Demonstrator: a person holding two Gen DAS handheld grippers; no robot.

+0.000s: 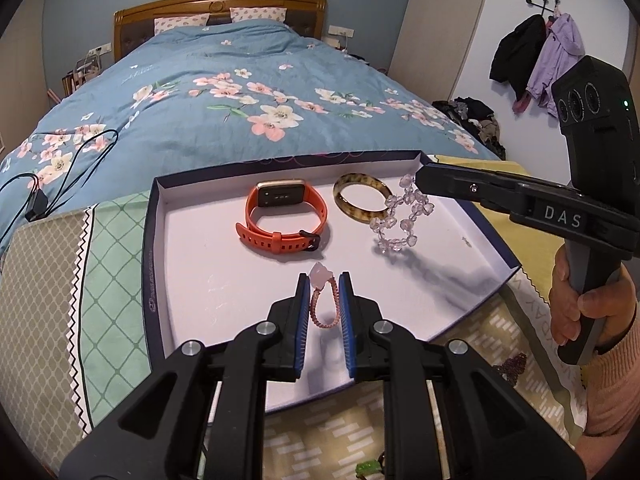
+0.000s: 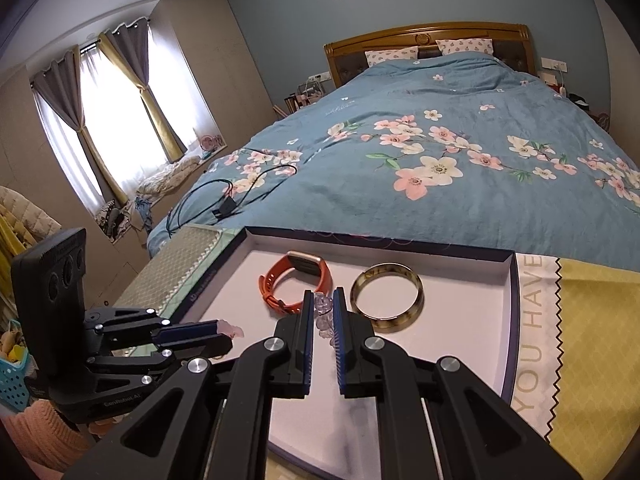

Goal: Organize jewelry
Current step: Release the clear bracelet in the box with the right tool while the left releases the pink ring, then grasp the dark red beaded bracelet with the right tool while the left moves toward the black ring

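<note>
Left gripper [image 1: 325,280] is pinching a pink cord bracelet [image 1: 325,304] above the tray [image 1: 158,216]; right gripper [image 2: 322,300] is clamping a clear bead bracelet [image 1: 402,216] beside the amber bangle [image 1: 362,198], probably lining pieces up with the orange watch [image 1: 286,216].

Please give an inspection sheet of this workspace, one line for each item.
Surface: shallow white-lined box tray on patterned cloths at the bed's foot.
Job's things: orange watch and amber bangle lie in the tray; pink cord bracelet and clear bead bracelet are held above it.
Clutter: green item at the near edge.
Grippers: left gripper shut on the pink cord bracelet; right gripper shut on the clear bead bracelet.
Cables: black cable on the duvet.
Surroundings: bed, curtains, hanging coats.
</note>
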